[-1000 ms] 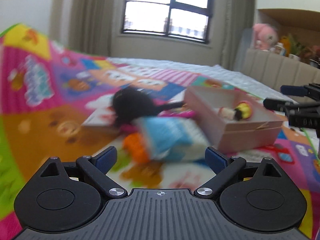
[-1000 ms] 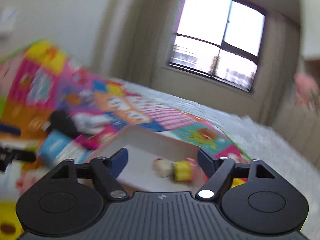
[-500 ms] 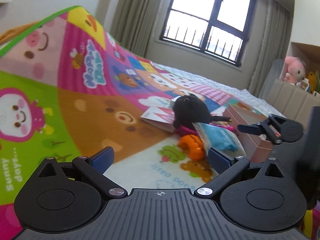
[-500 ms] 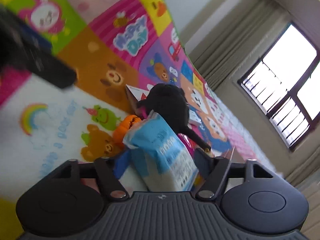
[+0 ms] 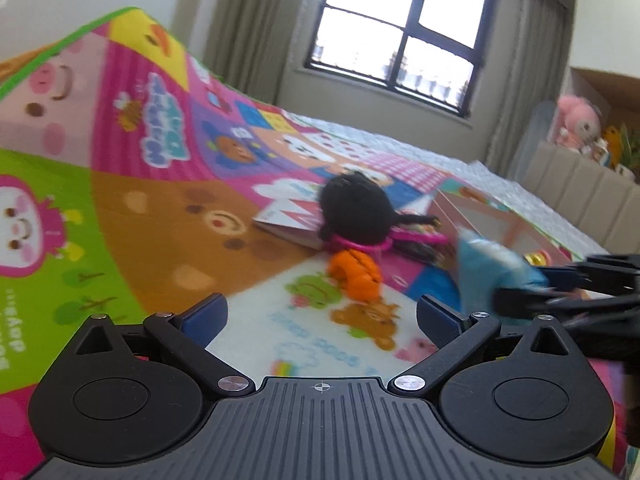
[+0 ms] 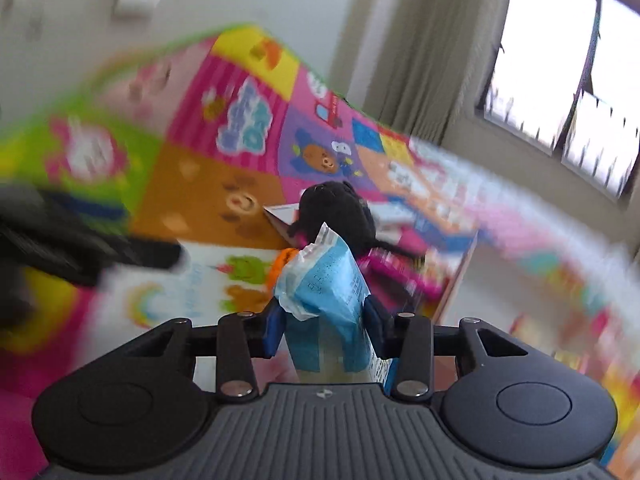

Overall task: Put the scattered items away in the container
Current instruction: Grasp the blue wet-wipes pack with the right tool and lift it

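Left wrist view: the left claw (image 5: 320, 312) is seen spread wide over a play mat (image 5: 120, 216), nothing between its jaws. A black plush (image 5: 356, 212) and an orange toy (image 5: 354, 274) are seen mid-mat. Right of them, a blue packet (image 5: 490, 266) is pinched by the closing right claw (image 6: 322, 322), beside the pink box (image 5: 516, 228).
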Demonstrator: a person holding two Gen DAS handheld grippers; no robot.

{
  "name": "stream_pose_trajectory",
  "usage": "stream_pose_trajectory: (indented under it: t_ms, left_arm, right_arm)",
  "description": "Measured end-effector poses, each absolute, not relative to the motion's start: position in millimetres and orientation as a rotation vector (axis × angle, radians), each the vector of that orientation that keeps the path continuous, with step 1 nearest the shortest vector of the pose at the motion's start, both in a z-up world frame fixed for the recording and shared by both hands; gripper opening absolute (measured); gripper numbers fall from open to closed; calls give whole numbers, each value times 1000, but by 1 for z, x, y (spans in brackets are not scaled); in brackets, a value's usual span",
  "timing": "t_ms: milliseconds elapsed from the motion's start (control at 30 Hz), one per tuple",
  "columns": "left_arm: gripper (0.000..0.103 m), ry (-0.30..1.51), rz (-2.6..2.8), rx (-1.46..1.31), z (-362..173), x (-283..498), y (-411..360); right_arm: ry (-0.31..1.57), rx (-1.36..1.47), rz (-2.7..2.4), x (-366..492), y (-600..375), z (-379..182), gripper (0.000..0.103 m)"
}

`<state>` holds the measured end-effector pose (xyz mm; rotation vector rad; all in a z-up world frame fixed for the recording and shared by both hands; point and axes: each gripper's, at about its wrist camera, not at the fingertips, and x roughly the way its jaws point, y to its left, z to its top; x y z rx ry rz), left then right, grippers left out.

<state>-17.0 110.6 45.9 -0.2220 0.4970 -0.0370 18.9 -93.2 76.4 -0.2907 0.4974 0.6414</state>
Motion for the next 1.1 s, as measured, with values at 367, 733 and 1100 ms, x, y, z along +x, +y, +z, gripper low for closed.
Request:
stream_pose_trajectory:
  t_ms: [367,733,1100]
  left_arm:
    - [103,586,-181,-91,33,3,40]
    - [103,570,-79,44,32,66,50]
    - [91,653,-117,77,20,117,62]
  right_arm:
    - [580,290,437,1,-274,58,59]
    - [360,22,161,-18,-272,22,90]
    - [373,96,175,-12,-281,10,100]
